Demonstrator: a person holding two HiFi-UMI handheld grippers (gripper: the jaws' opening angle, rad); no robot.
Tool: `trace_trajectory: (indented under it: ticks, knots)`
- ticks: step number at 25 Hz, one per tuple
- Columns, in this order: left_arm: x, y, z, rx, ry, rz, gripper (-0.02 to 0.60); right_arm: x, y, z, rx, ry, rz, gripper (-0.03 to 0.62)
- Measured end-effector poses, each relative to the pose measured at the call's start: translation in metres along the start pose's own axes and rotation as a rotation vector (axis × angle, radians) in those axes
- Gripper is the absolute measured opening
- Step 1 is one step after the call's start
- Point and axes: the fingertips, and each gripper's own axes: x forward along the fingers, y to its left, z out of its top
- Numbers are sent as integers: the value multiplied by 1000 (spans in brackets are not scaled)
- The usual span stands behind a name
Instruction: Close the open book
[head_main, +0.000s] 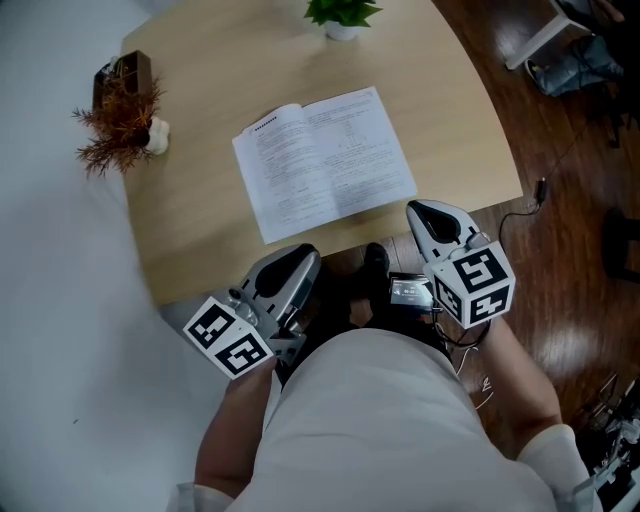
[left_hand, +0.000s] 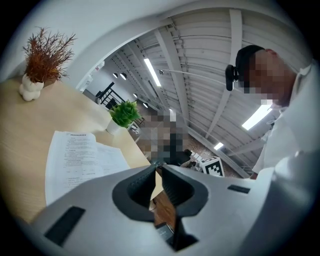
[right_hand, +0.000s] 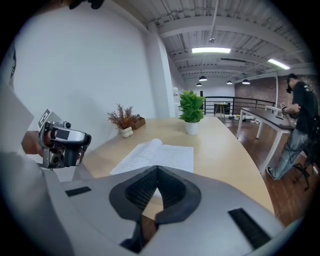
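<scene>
Looking steeply down onto a pale curved wooden table (head_main: 200, 230). There, lying flat and wide open near the front edge, an open white book with printed pages (head_main: 325, 160). Turned slightly askew, with a gentle arch at the gutter. Untouched by either tool.

Over to the left hand-held gripper (head_main: 305, 256), grey and black, with its black-and-white marker cube (head_main: 228, 338) at the rear. Hanging just off the table's near edge above the person's white-clad lap (head_main: 380, 420), well short of the book. From its own camera: jaws drawn nearly together, tips all but touching, nothing caught between. Ahead and to the left of those tips, the book (left_hand: 75, 160) again, flat on the wood.

Now the right hand-held gripper (head_main: 418, 212), white-bodied, tilted down toward the table, nose close to the book's near right corner in the head view. No contact to be seen. From its own camera: jaws together at the tips, empty. Straight beyond them, the book (right_hand: 155, 155), both pages spread.

Further back on the table, a small green leafy plant in a white pot (head_main: 342, 15) at the far edge. Off on the left side, a reddish-brown dried sprig in a little white vase (head_main: 125, 120), just beside a dark brown box (head_main: 122, 75). All well apart from the book. Dark wooden floor (head_main: 570, 180) off to the right.
</scene>
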Motion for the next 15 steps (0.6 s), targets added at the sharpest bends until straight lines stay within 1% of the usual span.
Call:
trace_trajectory:
  ticks: [4, 8, 12, 15]
  knots:
    - [-8, -13, 2, 36, 3, -9, 34, -8, 14, 9, -8, -14, 37, 3]
    - [-18, -18, 4, 50, -3, -1, 34, -16, 31, 20, -20, -26, 76, 2]
    - [-28, -21, 14, 70, -16, 13, 34, -19, 46, 32, -44, -35, 110, 2]
    - [-33, -25, 24, 93, -33, 20, 34, -20, 52, 42, -35, -41, 135, 2]
